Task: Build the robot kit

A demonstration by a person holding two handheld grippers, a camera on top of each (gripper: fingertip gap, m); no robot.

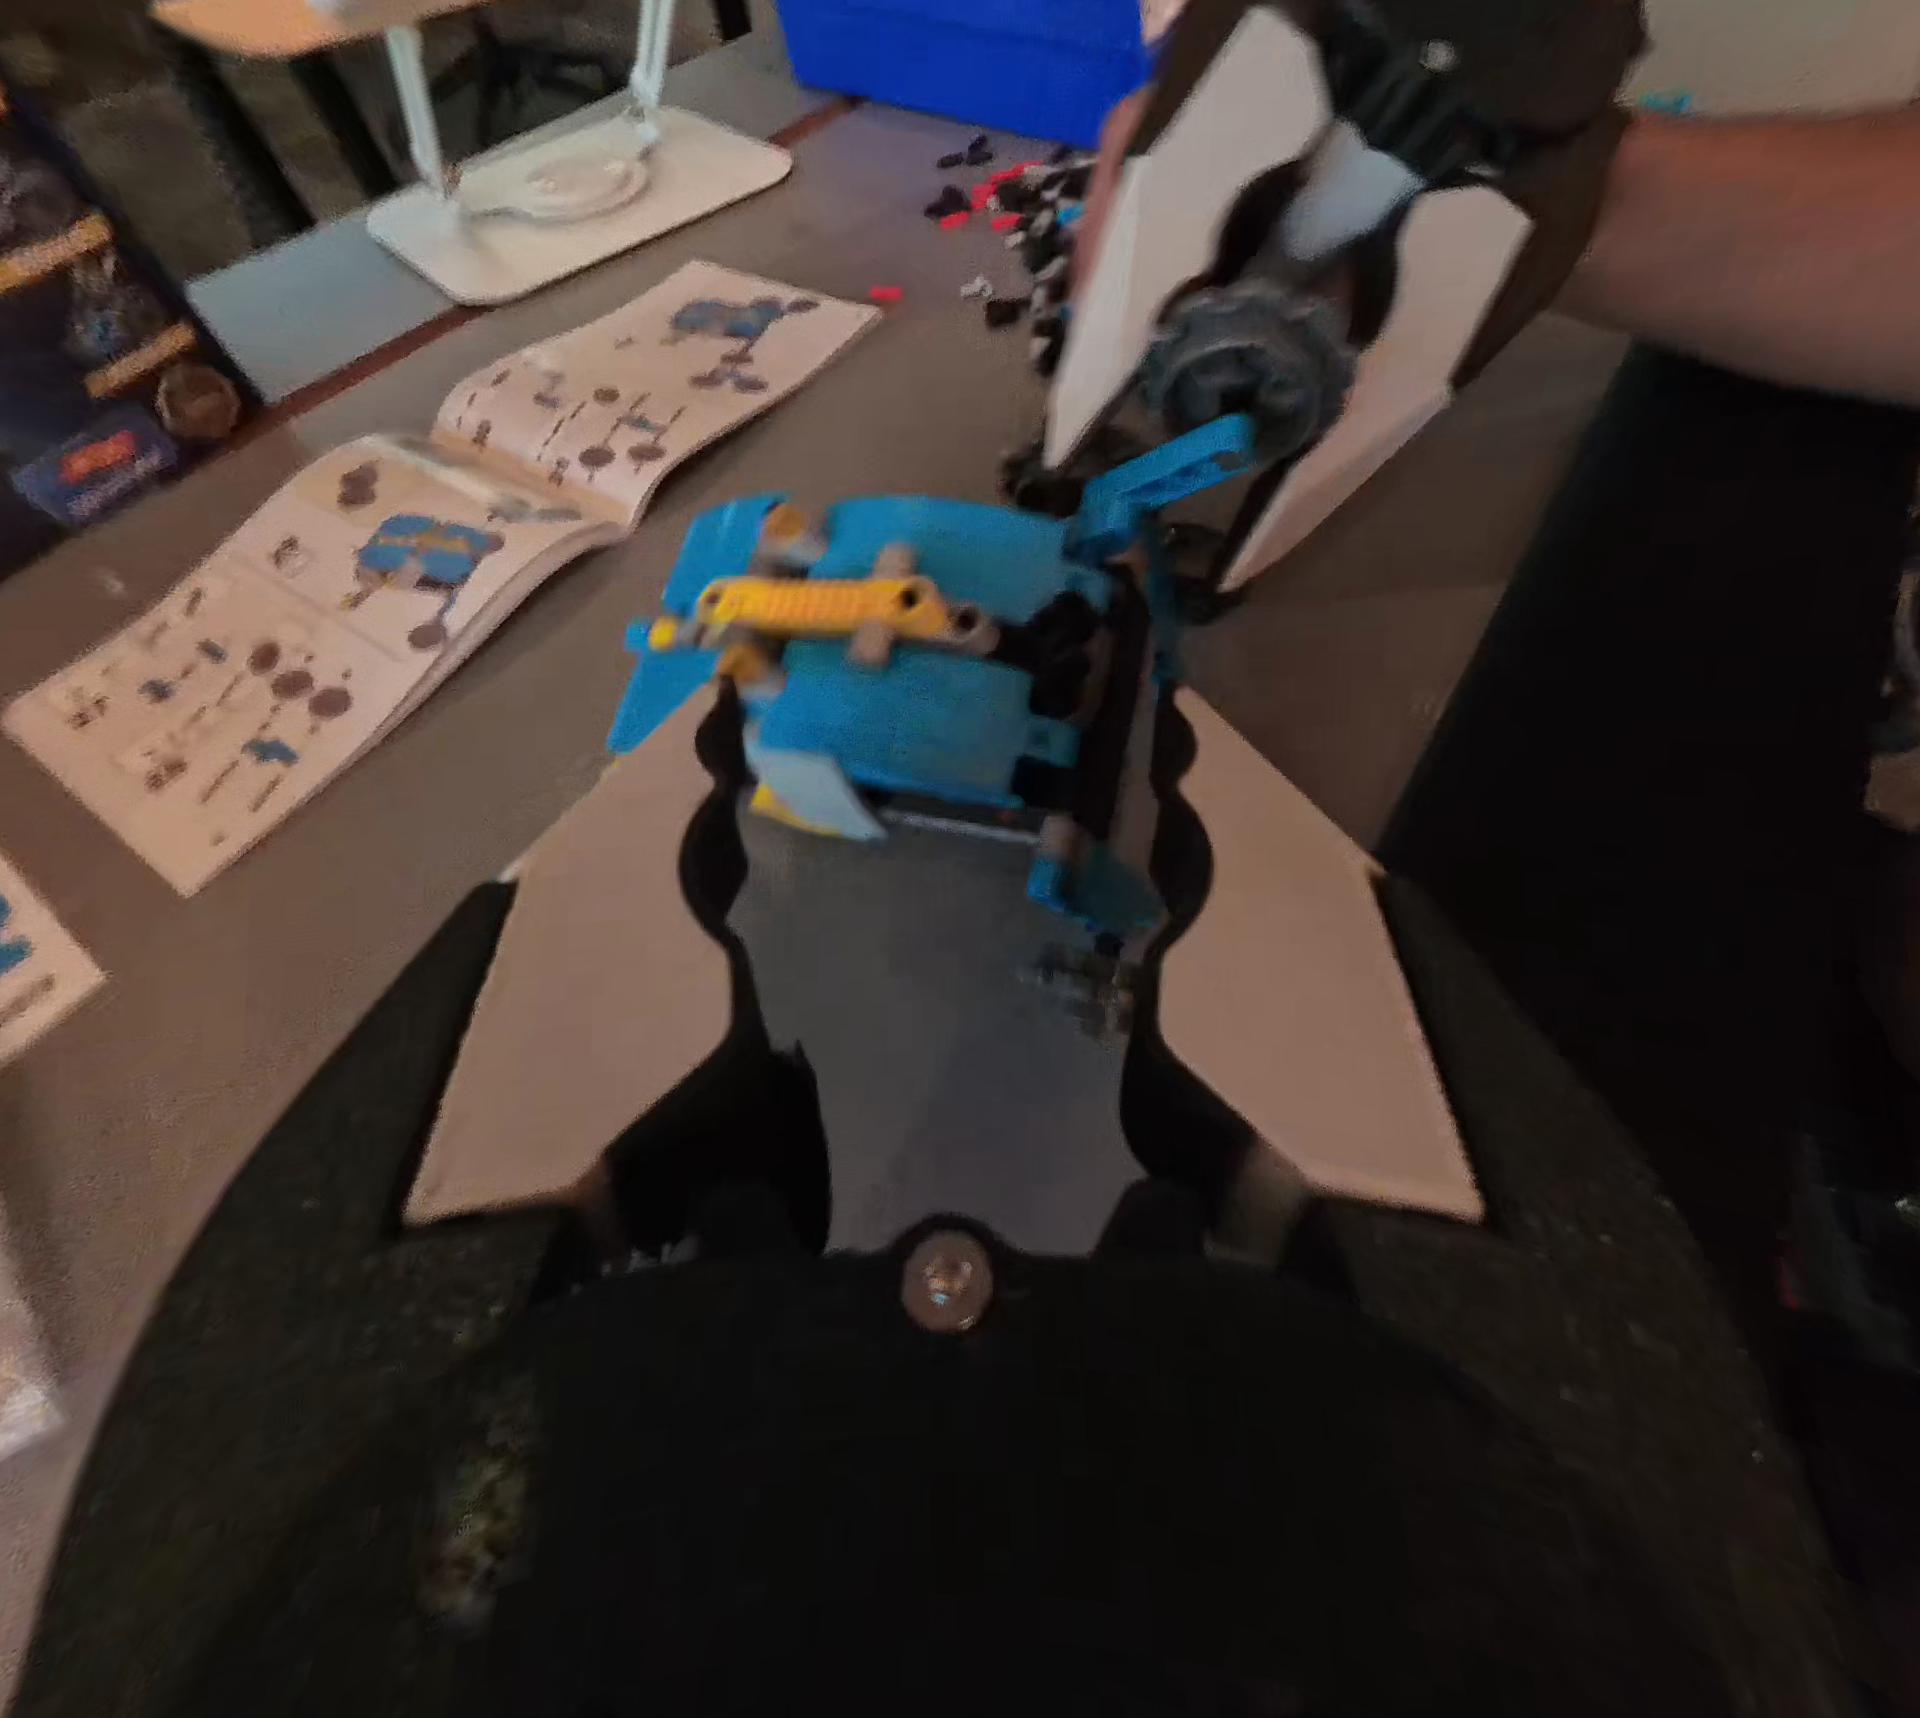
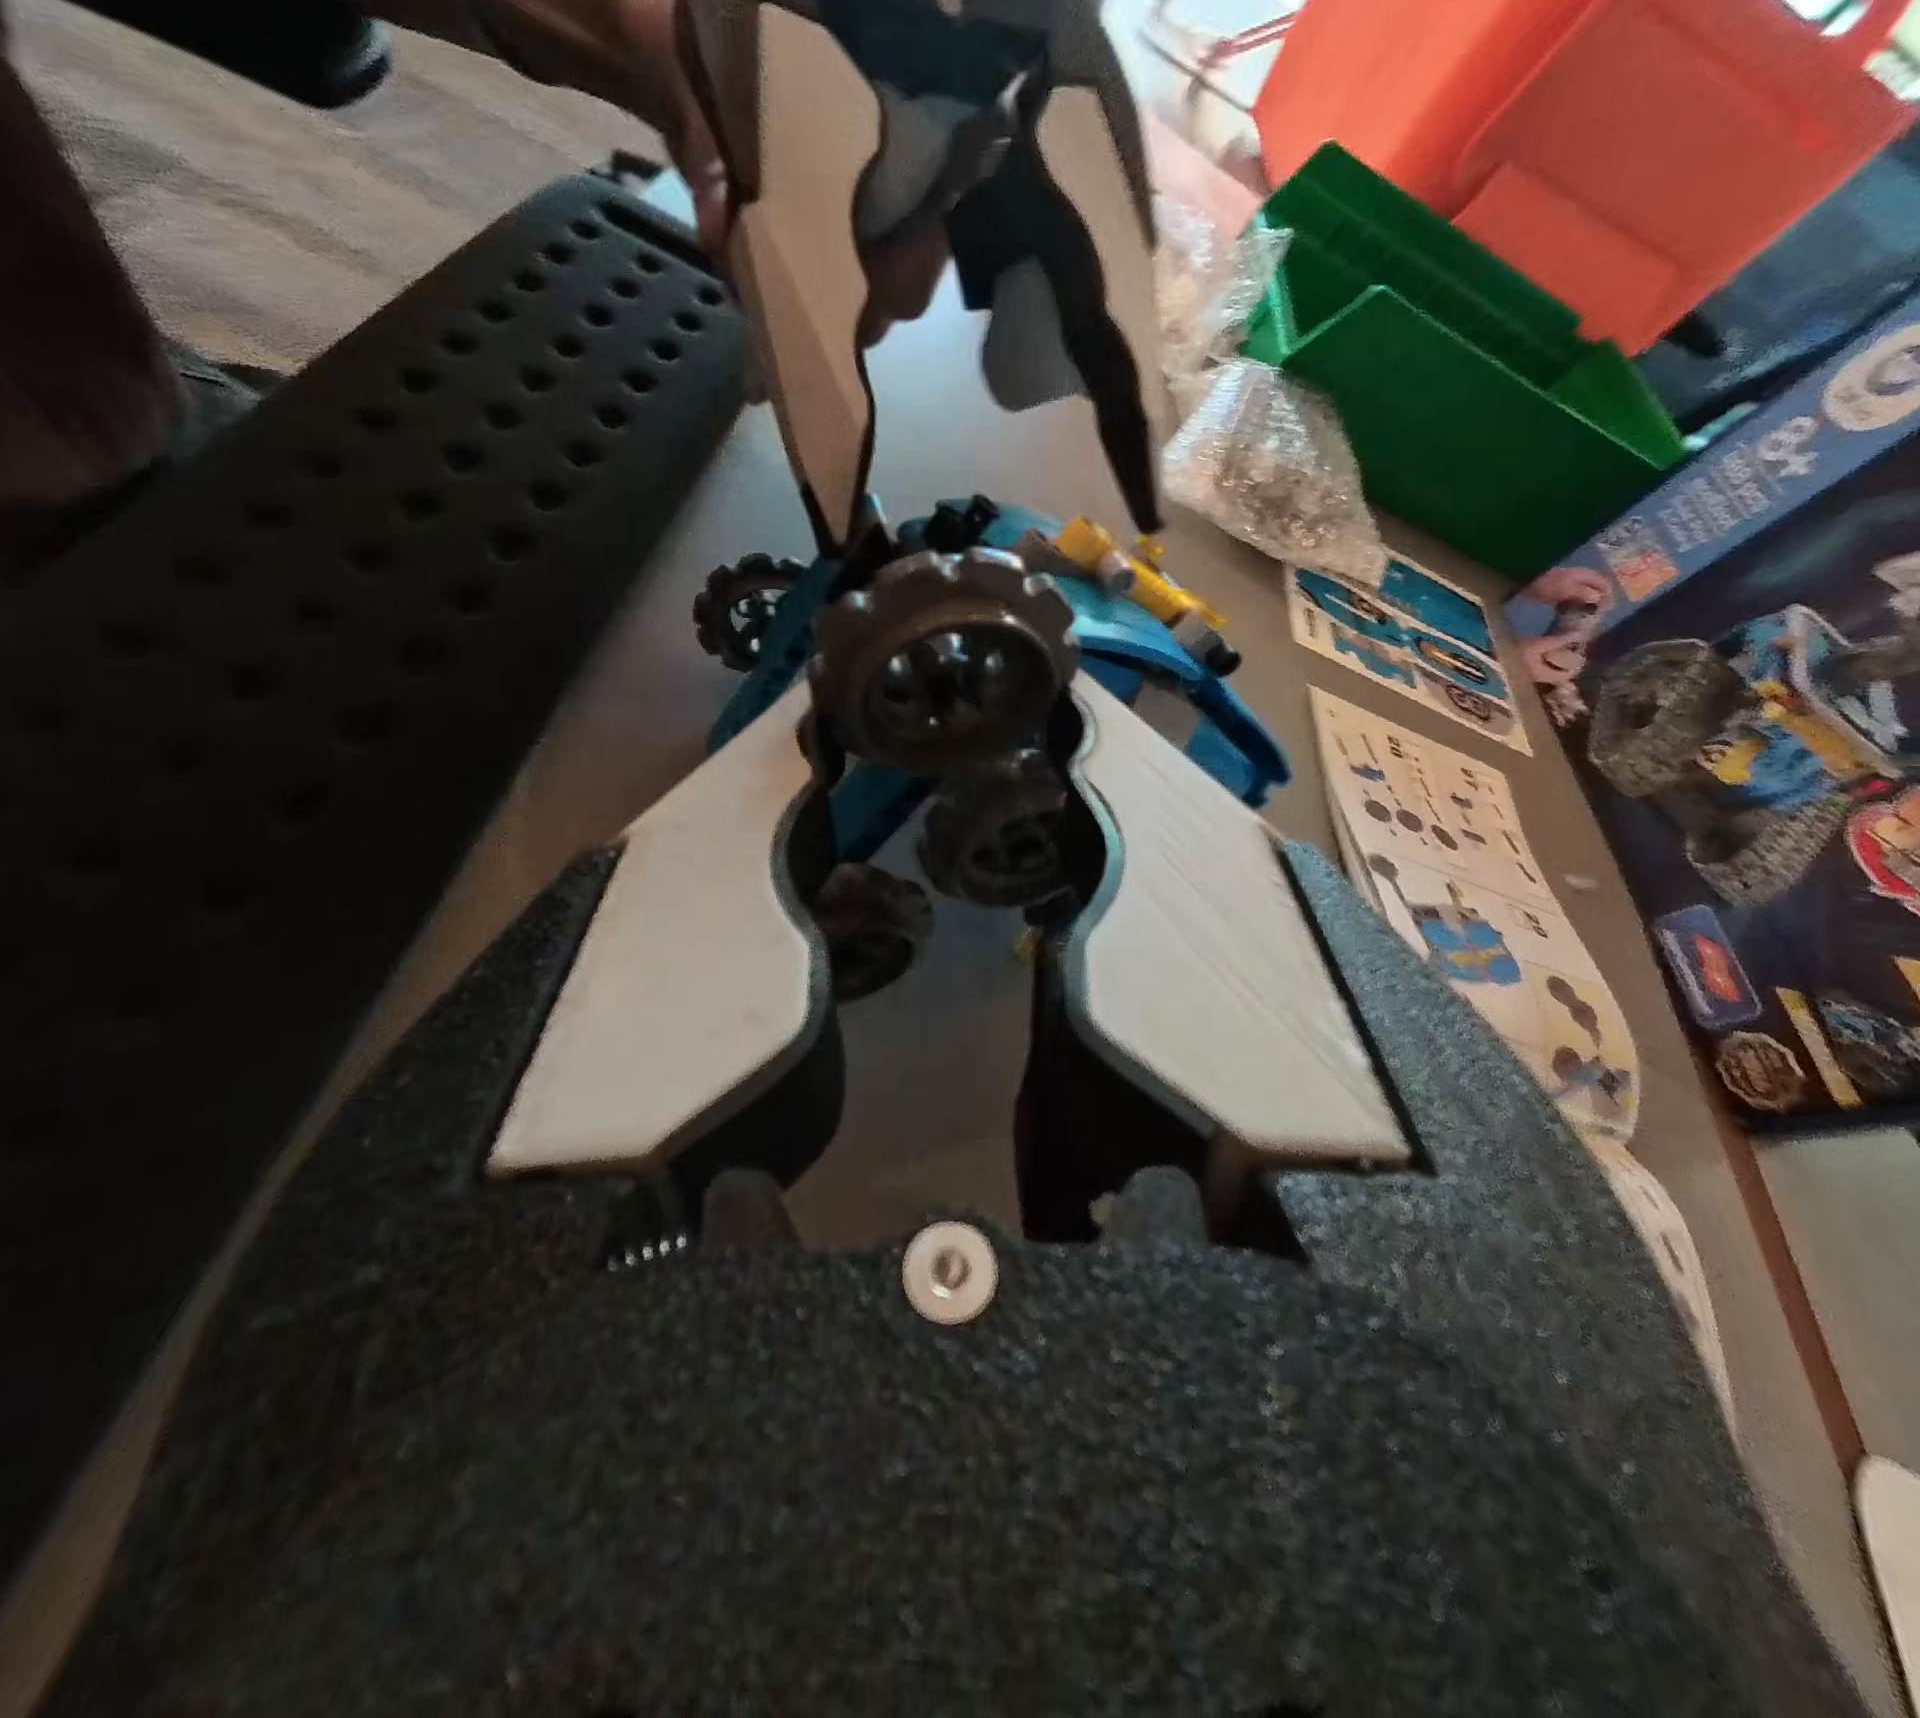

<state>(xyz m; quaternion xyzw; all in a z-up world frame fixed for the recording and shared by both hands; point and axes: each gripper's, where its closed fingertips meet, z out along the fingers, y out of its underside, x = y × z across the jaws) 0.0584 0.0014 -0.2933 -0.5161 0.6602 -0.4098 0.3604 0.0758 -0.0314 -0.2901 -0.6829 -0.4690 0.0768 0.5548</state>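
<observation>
My counter [image 1: 644, 837] carries an open instruction booklet [image 1: 416, 567] at left. Centre, my left gripper [image 1: 935, 733] clamps the blue brick vehicle [image 1: 883, 681] body, lifted. My right gripper [image 2: 940, 712], narrowly parted, pinches its grey wheel [image 2: 940, 671] on the far right arm. Pulling apart or twisting could snap that thin arm, I judge.
</observation>
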